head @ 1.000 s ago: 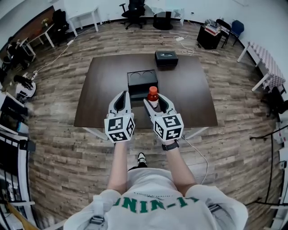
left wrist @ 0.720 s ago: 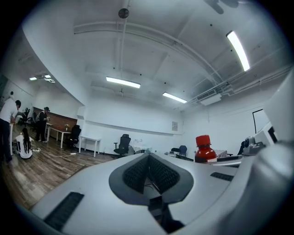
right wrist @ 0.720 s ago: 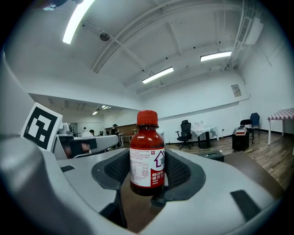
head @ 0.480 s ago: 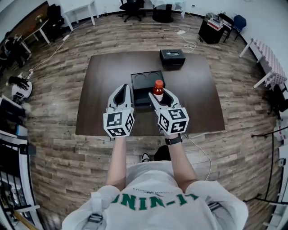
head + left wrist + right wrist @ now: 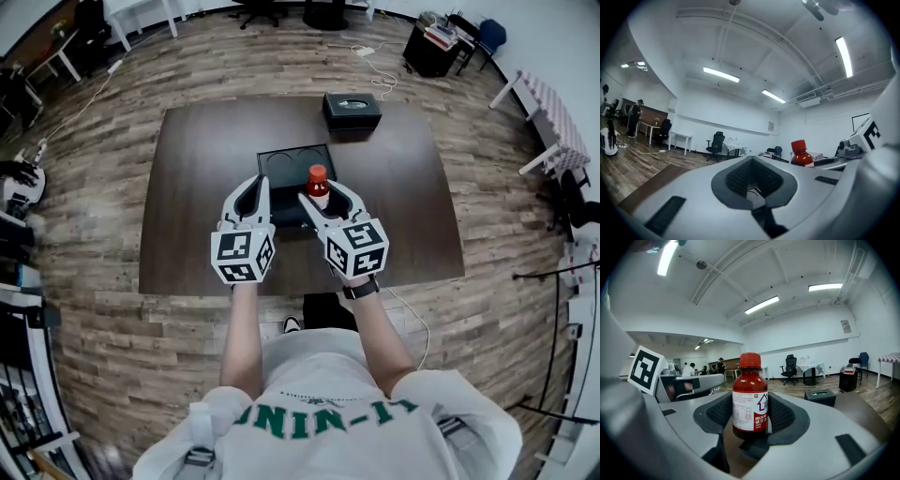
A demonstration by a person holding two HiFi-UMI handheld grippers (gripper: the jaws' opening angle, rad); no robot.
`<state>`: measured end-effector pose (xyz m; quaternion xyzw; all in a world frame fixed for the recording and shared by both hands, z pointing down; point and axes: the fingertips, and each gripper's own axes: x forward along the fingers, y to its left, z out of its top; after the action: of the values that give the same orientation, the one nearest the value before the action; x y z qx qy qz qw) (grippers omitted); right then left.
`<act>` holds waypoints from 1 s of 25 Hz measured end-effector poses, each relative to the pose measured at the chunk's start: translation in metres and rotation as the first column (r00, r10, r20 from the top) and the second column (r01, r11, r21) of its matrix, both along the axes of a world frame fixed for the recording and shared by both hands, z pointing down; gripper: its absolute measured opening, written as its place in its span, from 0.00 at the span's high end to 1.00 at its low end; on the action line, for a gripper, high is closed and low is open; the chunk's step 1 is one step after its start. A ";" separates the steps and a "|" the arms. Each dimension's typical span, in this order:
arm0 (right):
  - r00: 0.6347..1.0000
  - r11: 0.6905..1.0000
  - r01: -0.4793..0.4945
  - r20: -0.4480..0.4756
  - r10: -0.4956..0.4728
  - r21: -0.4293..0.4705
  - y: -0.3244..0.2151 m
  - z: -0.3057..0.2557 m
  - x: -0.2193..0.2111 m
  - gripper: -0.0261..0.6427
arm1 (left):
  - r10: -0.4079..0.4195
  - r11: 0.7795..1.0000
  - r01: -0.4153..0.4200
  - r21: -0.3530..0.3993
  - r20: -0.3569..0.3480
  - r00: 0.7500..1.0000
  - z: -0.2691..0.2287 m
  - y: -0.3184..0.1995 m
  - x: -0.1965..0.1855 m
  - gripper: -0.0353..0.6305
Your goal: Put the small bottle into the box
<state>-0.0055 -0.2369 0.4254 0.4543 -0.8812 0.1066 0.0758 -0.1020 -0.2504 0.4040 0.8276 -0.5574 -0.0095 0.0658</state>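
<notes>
room: a big office hall with a wood-plank floor, white walls and strip lights on the ceiling; an office chair and white tables stand along the far wall (a few people show small at the left edge of the left gripper view)
tabletop: dark brown, filling the middle of the head view
box: black and open, at the centre of the tabletop, with two round recesses in its far half
black case: closed, at the far edge of the tabletop, up and to the right of the box and apart from it
small bottle: upright, with dark red contents, a red cap and a white label; in the head view its cap shows against the near right part of the box (I cannot tell whether it hangs over the box or just short of it)
right gripper: centre of the head view, jaws pinching the small bottle by its body, the dark pads against both sides
left gripper: just left of the right gripper and side by side with it, jaws pressed together at the tips with nothing between them; its own view catches the small bottle at the right
person: white shirt with green lettering at the bottom of the head view, both forearms reaching up to the marker cubes
</notes>
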 end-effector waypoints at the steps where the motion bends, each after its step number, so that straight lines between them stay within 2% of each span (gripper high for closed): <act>1: 1.000 1.000 0.007 -0.004 -0.007 -0.007 -0.006 0.003 -0.001 0.61 | -0.009 1.000 0.009 -0.002 0.009 1.000 0.001 -0.006 -0.002 0.93; 8: 0.990 0.993 0.098 -0.099 -0.104 -0.069 -0.036 0.041 -0.010 0.61 | -0.028 0.999 0.029 -0.024 0.034 0.999 0.021 -0.034 -0.017 0.93; 12: 0.957 0.979 0.175 -0.216 -0.193 -0.100 -0.049 0.067 -0.017 0.61 | -0.023 0.999 0.025 -0.045 0.039 0.999 0.035 -0.051 -0.018 0.93; 15: 0.932 0.965 0.225 -0.259 -0.253 -0.134 -0.058 0.084 -0.020 0.61 | -0.021 0.998 0.023 -0.063 0.034 0.999 0.046 -0.062 -0.019 0.93; 20: 0.869 0.933 0.306 -0.346 -0.355 -0.188 -0.065 0.112 -0.026 0.61 | -0.037 0.995 0.039 -0.090 0.026 0.999 0.060 -0.075 -0.028 0.93; 25: 0.780 0.887 0.385 -0.424 -0.461 -0.255 -0.074 0.148 -0.032 0.61 | -0.063 0.991 0.065 -0.114 0.019 0.998 0.072 -0.090 -0.032 0.93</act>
<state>-0.0373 -0.3105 0.5729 0.2489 -0.9039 0.0406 0.3455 -0.1339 -0.3400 0.4762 0.8042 -0.5837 0.0267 0.1087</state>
